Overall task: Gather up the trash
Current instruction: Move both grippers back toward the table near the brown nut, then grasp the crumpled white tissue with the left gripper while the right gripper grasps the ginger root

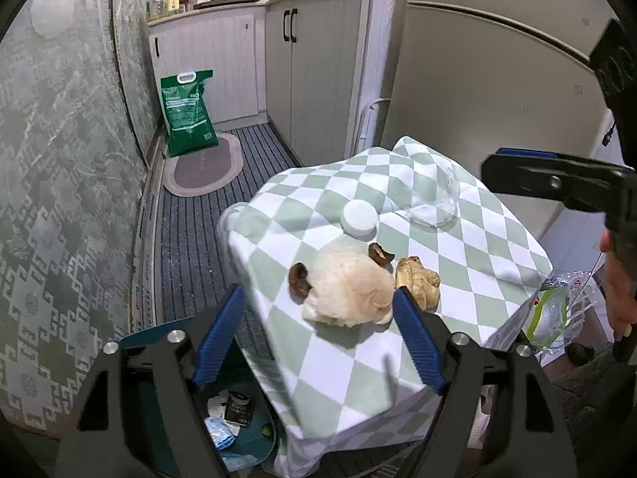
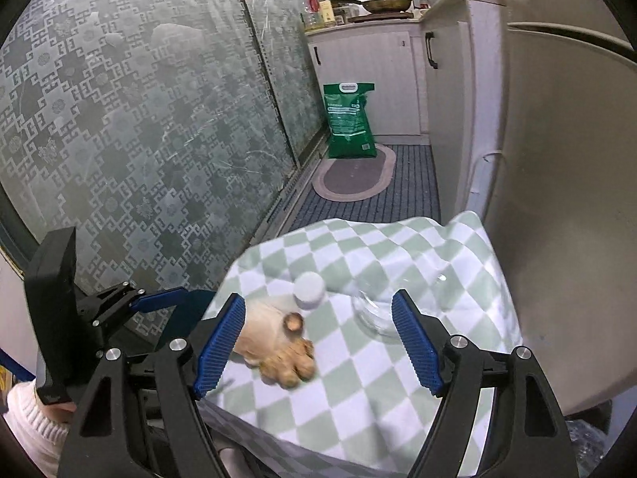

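A small table under a green-and-white checked cloth (image 1: 458, 263) carries trash: a crumpled cream tissue (image 1: 350, 286), two brown shell pieces (image 1: 299, 279), a tan peel (image 1: 418, 281), a white cap (image 1: 359, 217) and a clear plastic cup (image 1: 434, 199) lying on its side. My left gripper (image 1: 318, 342) is open, its jaws on either side of the tissue's near edge. My right gripper (image 2: 318, 346) is open above the table, with the tissue (image 2: 258, 334), peel (image 2: 292, 362), cap (image 2: 308, 290) and cup (image 2: 374, 314) ahead of it. It also shows at the right of the left wrist view (image 1: 557, 183).
A blue bin (image 1: 243, 426) holding wrappers stands on the floor to the left of the table, below my left gripper. A clear plastic bag (image 1: 555, 310) hangs at the table's right. A fridge (image 1: 497, 79), white cabinets (image 1: 318, 79), a green sack (image 1: 187, 113) and a frosted glass door (image 2: 139, 139) surround the narrow striped floor.
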Demonstrator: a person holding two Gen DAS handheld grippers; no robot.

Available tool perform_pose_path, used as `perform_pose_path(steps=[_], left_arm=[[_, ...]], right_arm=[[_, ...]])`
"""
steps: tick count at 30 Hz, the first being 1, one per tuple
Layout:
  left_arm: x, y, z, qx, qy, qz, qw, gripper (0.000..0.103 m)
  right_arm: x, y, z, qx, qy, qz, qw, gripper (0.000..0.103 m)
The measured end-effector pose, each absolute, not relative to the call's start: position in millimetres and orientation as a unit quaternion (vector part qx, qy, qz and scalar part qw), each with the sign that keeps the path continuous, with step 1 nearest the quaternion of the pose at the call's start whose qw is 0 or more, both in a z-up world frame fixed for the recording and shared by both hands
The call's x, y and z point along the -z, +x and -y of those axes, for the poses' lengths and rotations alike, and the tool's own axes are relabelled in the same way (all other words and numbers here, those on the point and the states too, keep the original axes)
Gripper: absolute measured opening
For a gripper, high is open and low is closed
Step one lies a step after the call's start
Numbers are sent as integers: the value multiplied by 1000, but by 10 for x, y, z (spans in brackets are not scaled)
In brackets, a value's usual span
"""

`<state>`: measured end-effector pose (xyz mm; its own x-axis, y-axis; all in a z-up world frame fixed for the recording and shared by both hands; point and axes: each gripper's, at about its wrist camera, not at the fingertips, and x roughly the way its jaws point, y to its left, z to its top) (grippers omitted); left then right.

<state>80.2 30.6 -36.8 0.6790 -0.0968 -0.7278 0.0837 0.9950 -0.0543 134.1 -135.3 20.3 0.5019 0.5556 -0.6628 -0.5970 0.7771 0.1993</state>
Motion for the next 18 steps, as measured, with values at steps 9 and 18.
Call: perform_pose_path(steps=[9, 18], left_arm=[[496, 935, -220, 48, -18, -426, 903, 47], [526, 968, -190, 48, -30, -441, 896, 28]], right_arm=[[-155, 1341, 1596, -323, -30, -375, 869, 77], [-16, 1304, 1588, -329, -49, -390, 859, 77]])
